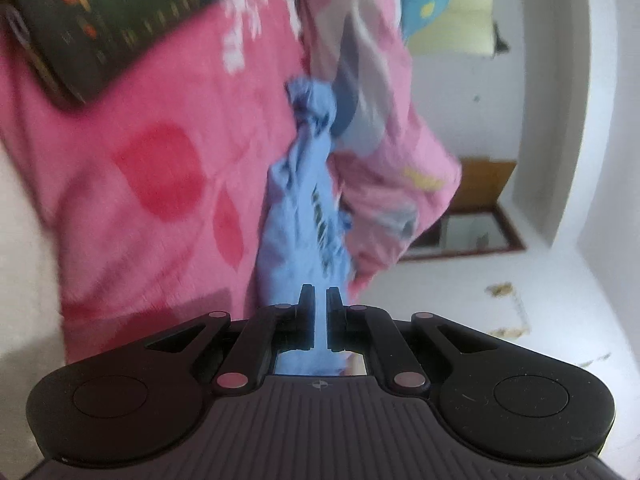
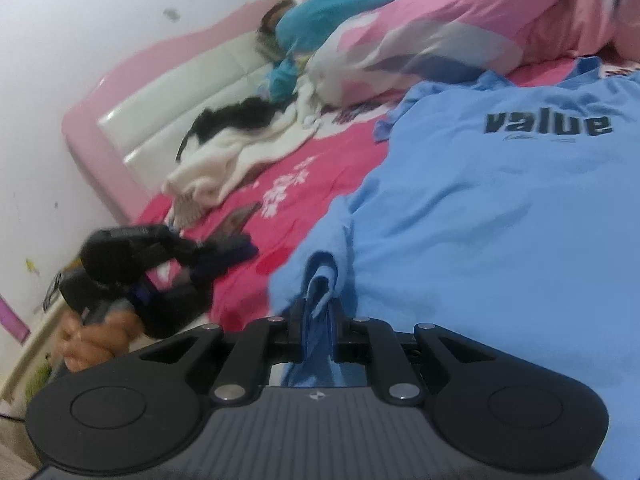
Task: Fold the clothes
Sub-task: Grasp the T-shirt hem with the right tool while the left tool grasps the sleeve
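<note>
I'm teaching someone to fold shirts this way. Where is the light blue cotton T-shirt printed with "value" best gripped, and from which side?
Probably at its edge, coming in low from the near side. The light blue cotton T-shirt lies spread on the pink bedspread, so only bunched edge fabric fits between narrow jaws. The right gripper and the left gripper already pinch such folds.

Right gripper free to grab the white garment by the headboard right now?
Probably not: the right gripper is shut on the blue shirt, and the white garment lies apart across the pink bedspread.
</note>
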